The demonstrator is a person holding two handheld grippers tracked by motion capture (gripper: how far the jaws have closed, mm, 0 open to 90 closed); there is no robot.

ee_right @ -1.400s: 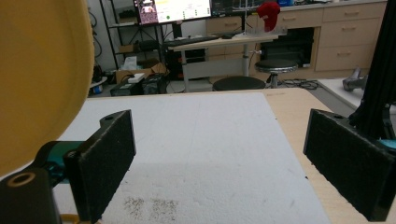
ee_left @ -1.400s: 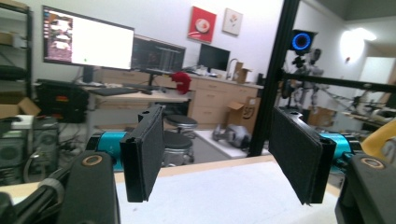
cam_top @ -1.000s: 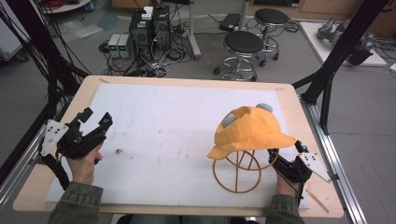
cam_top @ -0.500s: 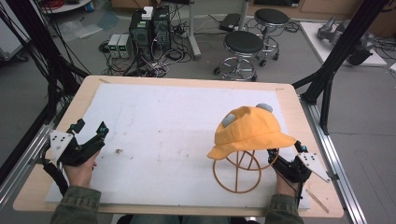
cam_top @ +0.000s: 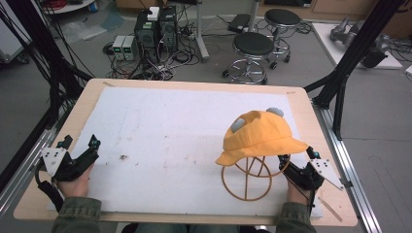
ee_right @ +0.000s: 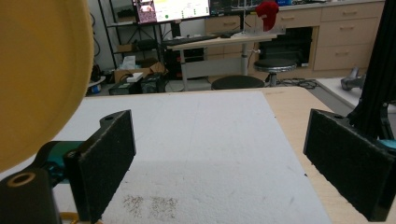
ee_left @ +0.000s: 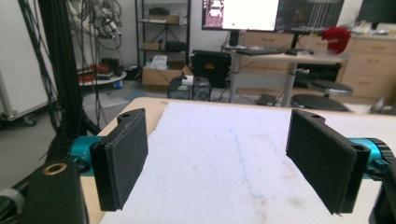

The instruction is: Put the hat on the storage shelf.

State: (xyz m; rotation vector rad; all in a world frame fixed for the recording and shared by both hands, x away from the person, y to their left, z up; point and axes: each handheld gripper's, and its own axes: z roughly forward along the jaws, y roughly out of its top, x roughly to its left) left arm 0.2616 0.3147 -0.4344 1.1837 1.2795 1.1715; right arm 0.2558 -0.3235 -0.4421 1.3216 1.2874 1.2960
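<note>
Yellow hat [cam_top: 260,136] perched on a wire stand [cam_top: 248,179], just left of the right gripper [cam_top: 294,167], brim close to the fingers [ee_right: 105,168] in the right gripper view. Fingers spread wide there, gripping nothing. Left gripper [cam_top: 77,150] well apart from the hat across the white mat [cam_top: 170,126] on the table [cam_top: 301,104]; fingers [ee_left: 121,158] just opened further to full width, nothing between. Judged a resting step, hat set. Next: likely ease the right fingers clear without nudging the stand.
</note>
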